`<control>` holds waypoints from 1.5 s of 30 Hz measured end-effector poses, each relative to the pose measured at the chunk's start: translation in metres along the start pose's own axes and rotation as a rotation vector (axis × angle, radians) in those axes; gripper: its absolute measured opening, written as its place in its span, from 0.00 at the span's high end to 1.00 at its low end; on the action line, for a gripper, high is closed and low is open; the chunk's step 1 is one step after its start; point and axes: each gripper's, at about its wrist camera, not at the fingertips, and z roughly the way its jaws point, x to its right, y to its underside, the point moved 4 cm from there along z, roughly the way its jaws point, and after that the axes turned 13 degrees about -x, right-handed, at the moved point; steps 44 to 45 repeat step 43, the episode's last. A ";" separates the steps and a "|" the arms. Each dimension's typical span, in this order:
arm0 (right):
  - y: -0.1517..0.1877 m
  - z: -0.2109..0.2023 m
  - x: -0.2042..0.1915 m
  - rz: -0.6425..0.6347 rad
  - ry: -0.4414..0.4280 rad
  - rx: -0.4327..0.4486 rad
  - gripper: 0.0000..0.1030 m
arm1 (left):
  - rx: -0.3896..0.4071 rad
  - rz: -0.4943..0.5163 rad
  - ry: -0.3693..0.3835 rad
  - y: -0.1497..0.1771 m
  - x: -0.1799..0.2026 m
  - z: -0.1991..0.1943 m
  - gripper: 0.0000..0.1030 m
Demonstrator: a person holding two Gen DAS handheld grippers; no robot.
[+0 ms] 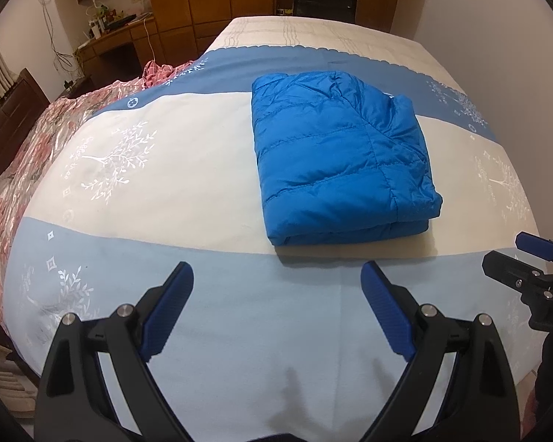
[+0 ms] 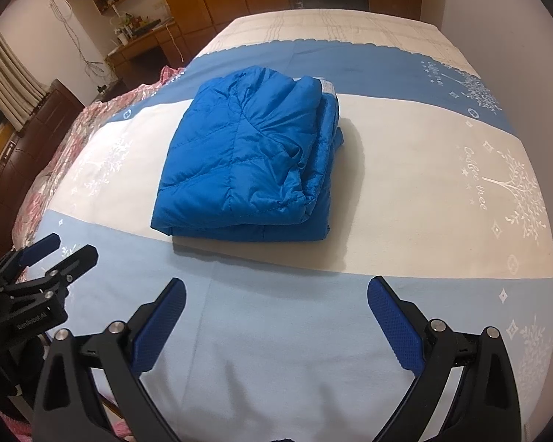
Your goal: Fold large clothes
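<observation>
Both tongs, left (image 1: 276, 309) and right (image 2: 276, 322), gape empty; the folded blue quilted puffer jacket (image 2: 245, 162) may spring open, loose layers unweighted.

Folded jacket (image 1: 339, 158) on bed (image 1: 188, 154), both tools seemingly well before it

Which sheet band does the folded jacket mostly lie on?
The cream middle band; the blue jacket lies mostly there, its far edge overlapping the darker blue band.
</observation>
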 end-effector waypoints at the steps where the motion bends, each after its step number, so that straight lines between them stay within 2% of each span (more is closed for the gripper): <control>1: 0.000 0.000 0.000 -0.002 0.001 0.000 0.04 | 0.000 -0.001 0.000 0.000 0.000 0.000 0.11; 26: -0.003 0.004 0.002 -0.006 -0.002 -0.011 0.04 | -0.016 0.009 0.027 -0.002 -0.005 0.003 0.11; 45: -0.005 0.008 0.005 -0.001 -0.005 -0.017 0.04 | -0.019 0.013 0.019 -0.003 -0.005 0.004 0.11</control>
